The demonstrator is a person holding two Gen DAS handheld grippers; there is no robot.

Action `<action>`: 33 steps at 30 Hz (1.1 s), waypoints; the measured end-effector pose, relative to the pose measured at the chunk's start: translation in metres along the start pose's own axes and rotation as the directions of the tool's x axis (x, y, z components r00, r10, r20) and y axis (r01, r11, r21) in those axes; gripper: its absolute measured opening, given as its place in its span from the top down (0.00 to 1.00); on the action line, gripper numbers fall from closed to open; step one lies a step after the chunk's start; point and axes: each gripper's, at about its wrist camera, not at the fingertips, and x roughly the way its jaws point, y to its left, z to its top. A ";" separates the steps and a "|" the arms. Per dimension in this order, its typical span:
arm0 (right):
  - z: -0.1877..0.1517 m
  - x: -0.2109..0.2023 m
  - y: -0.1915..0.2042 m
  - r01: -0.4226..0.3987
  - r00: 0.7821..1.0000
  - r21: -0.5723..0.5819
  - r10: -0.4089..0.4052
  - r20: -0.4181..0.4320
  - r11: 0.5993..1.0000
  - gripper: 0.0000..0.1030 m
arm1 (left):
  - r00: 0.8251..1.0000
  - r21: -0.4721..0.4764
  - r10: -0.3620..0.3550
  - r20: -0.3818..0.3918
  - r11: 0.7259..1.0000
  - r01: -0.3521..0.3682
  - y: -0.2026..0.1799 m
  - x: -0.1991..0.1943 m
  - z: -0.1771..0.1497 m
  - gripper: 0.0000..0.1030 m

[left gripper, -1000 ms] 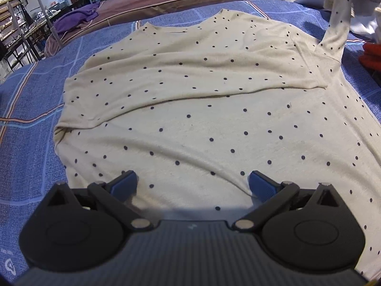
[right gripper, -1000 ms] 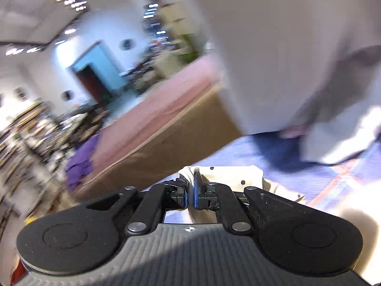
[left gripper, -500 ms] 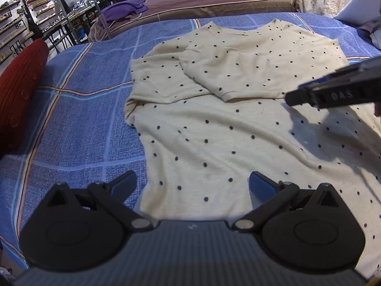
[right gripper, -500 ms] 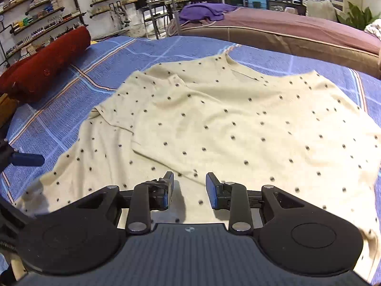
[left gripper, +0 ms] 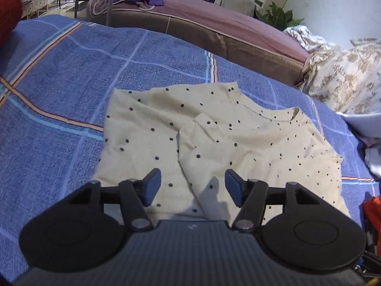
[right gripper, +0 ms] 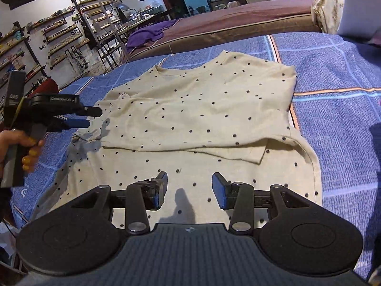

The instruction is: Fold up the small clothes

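Shirt (right gripper: 197, 109) folded on blanket (right gripper: 333, 76) (blue), wide bare margins around edges.

Shirt (right gripper: 202, 109) lies flat on the bed (right gripper: 333, 76), neckline at the far end, hem toward the cameras. Both sleeves are folded in across the chest, lying on the body. Right gripper (right gripper: 189, 190) sits over the hem, fingers (right gripper: 220, 190) apart and opening, nothing between them. Left gripper (left gripper: 190, 187) is at the shirt's left edge, over the folded sleeve, fingers (left gripper: 151, 186) closing, nothing between them yet. A second bed (right gripper: 238, 28) is behind this one, a crumpled cloth (right gripper: 152, 33) at its left end. Shelves (right gripper: 59, 35) stand far left. A hand (right gripper: 26, 147) holds the left gripper's handle at the bed's left edge.
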 end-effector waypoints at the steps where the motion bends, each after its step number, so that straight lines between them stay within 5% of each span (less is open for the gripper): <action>1: -0.003 -0.001 -0.001 -0.002 1.000 0.011 0.002 -0.001 1.000 0.30 | 0.999 0.025 0.036 -0.032 0.999 -0.035 -0.007 0.013 0.001 0.34; 3: -0.007 -0.004 -0.003 -0.006 1.000 0.030 0.006 -0.005 1.000 0.30 | 0.994 0.045 0.085 -0.066 0.996 -0.083 -0.018 0.030 -0.001 0.36; 4: -0.008 -0.005 -0.004 -0.004 1.000 0.033 0.005 -0.003 0.999 0.30 | 0.995 0.048 0.093 -0.045 0.995 -0.091 -0.023 0.032 -0.002 0.44; 5: -0.008 -0.007 -0.005 0.000 1.000 0.033 0.000 0.003 0.999 0.30 | 0.996 0.056 0.088 -0.022 0.995 -0.086 -0.030 0.032 -0.002 0.56; 6: -0.009 -0.009 -0.007 0.006 1.000 0.030 -0.007 0.009 1.000 0.30 | 0.997 0.067 0.080 -0.015 0.995 -0.078 -0.036 0.032 0.000 0.84; 7: -0.008 -0.009 -0.008 0.012 1.000 0.027 -0.012 0.012 1.000 0.30 | 0.997 0.078 0.080 -0.004 0.994 -0.079 -0.044 0.030 0.002 0.93; 12: -0.007 -0.012 -0.019 0.030 0.999 0.065 -0.032 0.036 0.997 0.30 | 0.992 0.297 0.041 0.118 0.952 -0.075 -0.117 0.011 -0.008 0.94; 14: -0.008 -0.013 -0.020 0.035 0.998 0.066 -0.038 0.043 0.997 0.30 | 0.996 0.392 -0.038 0.077 0.920 0.005 -0.148 0.010 -0.029 0.94; 16: -0.009 -0.013 -0.022 0.039 0.998 0.075 -0.043 0.044 0.996 0.30 | 0.996 0.426 -0.087 0.008 0.901 0.075 -0.169 0.015 -0.051 0.91; 20: -0.010 -0.015 -0.029 0.061 0.997 0.095 -0.066 0.043 0.994 0.30 | 0.995 0.451 -0.072 -0.064 0.888 0.093 -0.178 0.025 -0.094 0.86; 21: -0.010 -0.016 -0.030 0.062 0.997 0.097 -0.067 0.044 0.993 0.30 | 0.995 0.448 -0.066 -0.076 0.889 0.093 -0.175 0.025 -0.099 0.69; 22: -0.011 -0.017 -0.031 0.062 0.997 0.099 -0.067 0.046 0.993 0.30 | 0.996 0.441 -0.054 -0.077 0.894 0.082 -0.172 0.022 -0.100 0.40; 24: -0.011 -0.018 -0.034 0.065 0.996 0.101 -0.070 0.047 0.993 0.30 | 0.999 0.428 -0.037 -0.004 0.903 0.035 -0.160 0.007 -0.099 0.19; 28: -0.014 -0.016 -0.037 0.066 0.996 0.115 -0.072 0.045 0.991 0.30 | 0.990 0.402 -0.009 0.139 0.914 -0.048 -0.137 -0.015 -0.067 0.22; 33: -0.017 -0.016 -0.034 0.055 0.997 0.112 -0.060 0.040 0.992 0.30 | 0.997 0.176 0.009 0.081 0.984 -0.023 -0.087 0.000 -0.020 0.33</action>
